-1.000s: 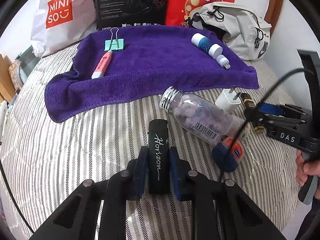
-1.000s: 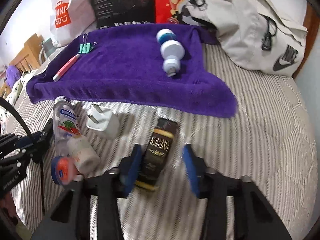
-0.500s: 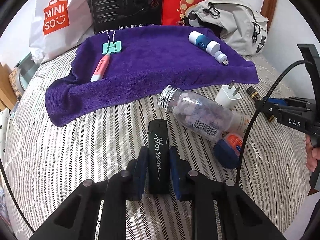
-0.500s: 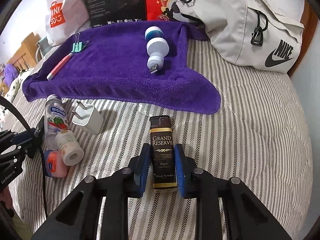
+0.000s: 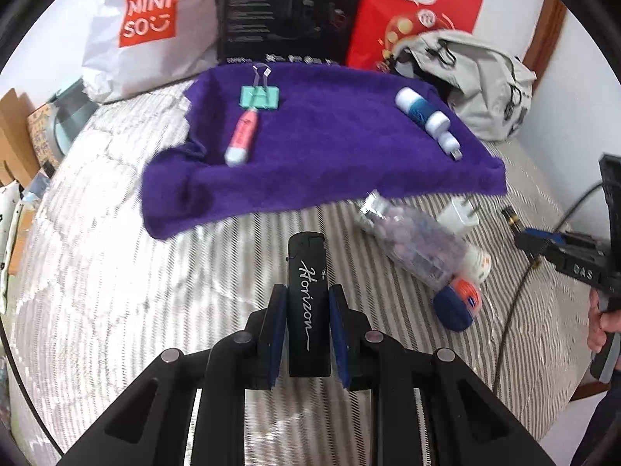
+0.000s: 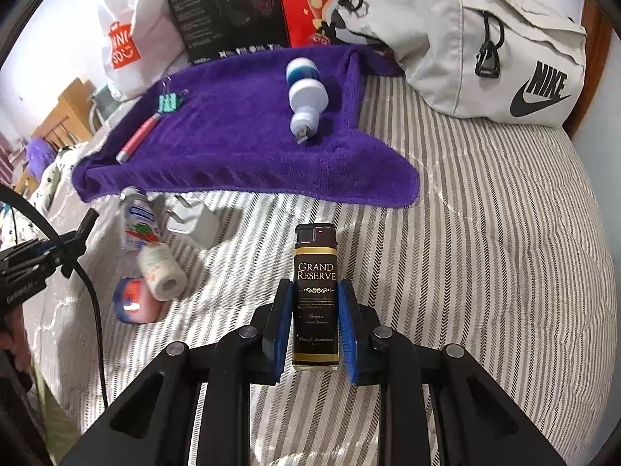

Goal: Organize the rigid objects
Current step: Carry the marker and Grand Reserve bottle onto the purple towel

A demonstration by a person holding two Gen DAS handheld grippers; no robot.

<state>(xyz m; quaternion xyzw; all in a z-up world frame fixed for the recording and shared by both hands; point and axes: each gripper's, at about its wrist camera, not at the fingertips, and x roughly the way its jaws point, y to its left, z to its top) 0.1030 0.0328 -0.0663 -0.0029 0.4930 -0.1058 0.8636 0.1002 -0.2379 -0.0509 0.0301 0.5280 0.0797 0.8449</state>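
Striped bed cover [image 6: 485,233] fills most of both views, w/ a purple towel [image 5: 330,147] spread across its far part. Behind the towel: grey backpack [image 6: 485,39], white shopping bag [image 5: 147,27], black box [image 5: 291,11] and red box [image 5: 411,11]. On the towel, 1 teal binder clip [image 5: 260,96] just beside a pink marker [image 5: 242,138] at the left side, and a white-and-blue bottle [image 5: 421,110] w/ a small white USB stick [image 5: 450,144] at its end on the right side. On the bed cover near the towel's front edge: a clear bottle [image 5: 411,244] lying on its side, a white charger plug [image 5: 460,215], a small white jar [image 6: 161,272] and a blue-and-orange tin [image 5: 458,303], all close together. Left gripper [image 5: 308,330] is clamped on a black lighter [image 5: 308,299] marked "Horizon", held above the bed cover, approx. centre of frame. Right gripper [image 6: 315,330] is clamped on a brown lighter [image 6: 315,299] marked "Grand Reserve", held the same way.
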